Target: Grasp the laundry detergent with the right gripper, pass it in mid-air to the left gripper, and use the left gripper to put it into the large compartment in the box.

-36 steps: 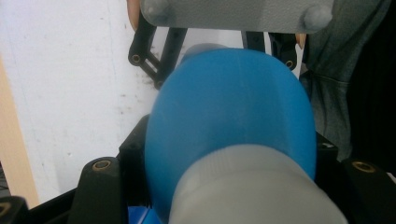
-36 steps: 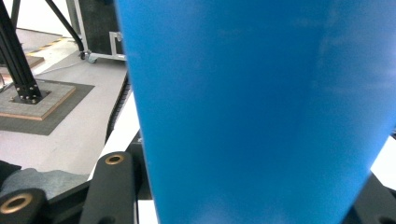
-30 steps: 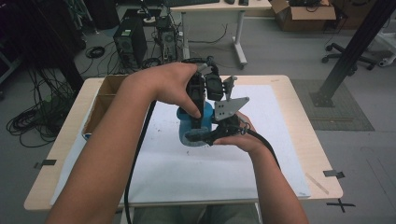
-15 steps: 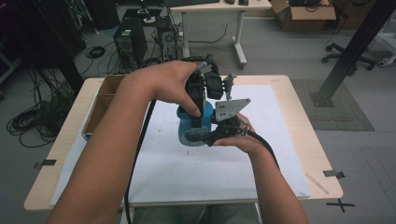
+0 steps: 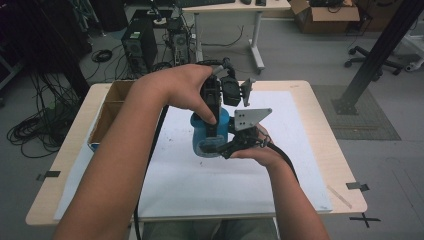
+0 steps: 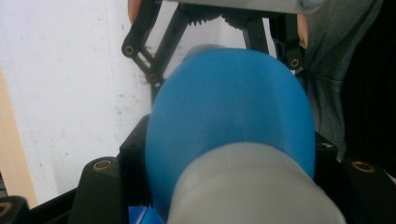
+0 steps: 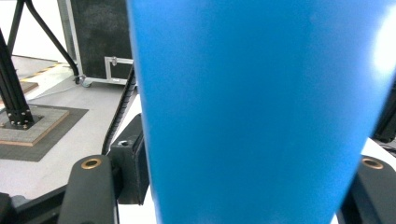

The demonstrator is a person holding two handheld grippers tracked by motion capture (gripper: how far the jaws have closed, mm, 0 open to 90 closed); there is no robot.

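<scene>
A blue bottle [image 5: 206, 141] with a pale grey cap [image 6: 252, 186] is held upright over the white sheet. My left gripper [image 5: 213, 131] comes down from above, and its jaws are shut on the bottle [image 6: 233, 107] near the cap. My right gripper [image 5: 216, 149] reaches in from the right at the bottle's base. Its jaws have just been opening, with the bottle [image 7: 257, 107] still between them and its black fingers [image 7: 91, 186] close on either side. The right gripper's linkage [image 6: 154, 56] shows beyond the bottle in the left gripper view.
A white sheet [image 5: 200, 190] covers most of the wooden table [image 5: 325, 130]. An open cardboard box [image 5: 107, 112] stands at the table's left edge. Beyond the table are computer towers [image 5: 137, 45], cables, another desk and a black post [image 5: 380, 55].
</scene>
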